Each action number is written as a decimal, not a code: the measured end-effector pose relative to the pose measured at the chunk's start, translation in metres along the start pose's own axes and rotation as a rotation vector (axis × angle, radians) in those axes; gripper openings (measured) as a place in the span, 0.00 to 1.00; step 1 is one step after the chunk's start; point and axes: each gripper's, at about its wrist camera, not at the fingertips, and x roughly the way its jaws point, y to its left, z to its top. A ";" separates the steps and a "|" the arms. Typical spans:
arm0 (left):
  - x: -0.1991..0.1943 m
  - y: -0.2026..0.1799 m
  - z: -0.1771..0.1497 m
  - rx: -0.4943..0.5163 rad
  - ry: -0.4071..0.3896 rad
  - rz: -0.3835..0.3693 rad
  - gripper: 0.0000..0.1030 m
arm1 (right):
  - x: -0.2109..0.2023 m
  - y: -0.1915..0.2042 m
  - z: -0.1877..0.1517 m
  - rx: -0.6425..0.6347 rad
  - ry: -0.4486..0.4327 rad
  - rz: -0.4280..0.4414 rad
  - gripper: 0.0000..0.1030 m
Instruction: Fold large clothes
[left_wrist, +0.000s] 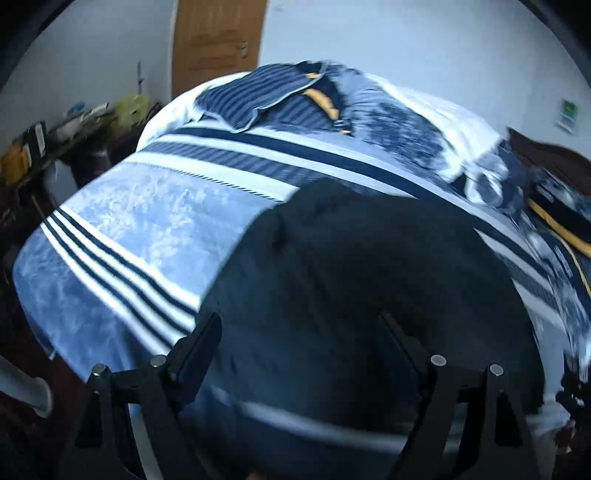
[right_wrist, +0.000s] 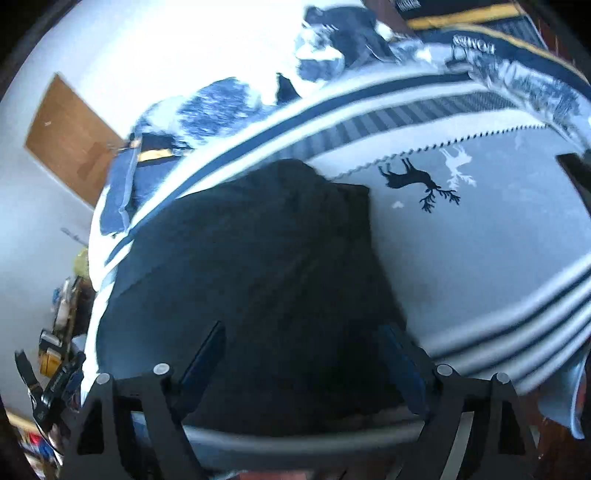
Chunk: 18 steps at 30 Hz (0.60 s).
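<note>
A large dark garment lies bunched on the blue and white striped bedspread, near the bed's front edge. My left gripper is open, its fingers spread wide over the garment's near part, holding nothing. In the right wrist view the same dark garment fills the middle of the frame. My right gripper is also open above the garment's near edge, its blue-padded fingers apart. Both views are blurred by motion.
A striped pillow and crumpled blue bedding lie at the head of the bed. A cluttered dark side table stands at the left. A wooden door is behind. A deer print marks the bedspread at right.
</note>
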 end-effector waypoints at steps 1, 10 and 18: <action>-0.010 -0.004 -0.006 0.015 -0.003 0.000 0.83 | -0.007 0.005 -0.008 -0.004 0.004 0.004 0.85; -0.120 -0.040 -0.031 0.068 -0.080 -0.008 0.83 | -0.094 0.048 -0.059 -0.075 -0.068 0.016 0.85; -0.220 -0.048 -0.034 0.093 -0.233 -0.003 0.87 | -0.176 0.073 -0.078 -0.106 -0.181 0.028 0.85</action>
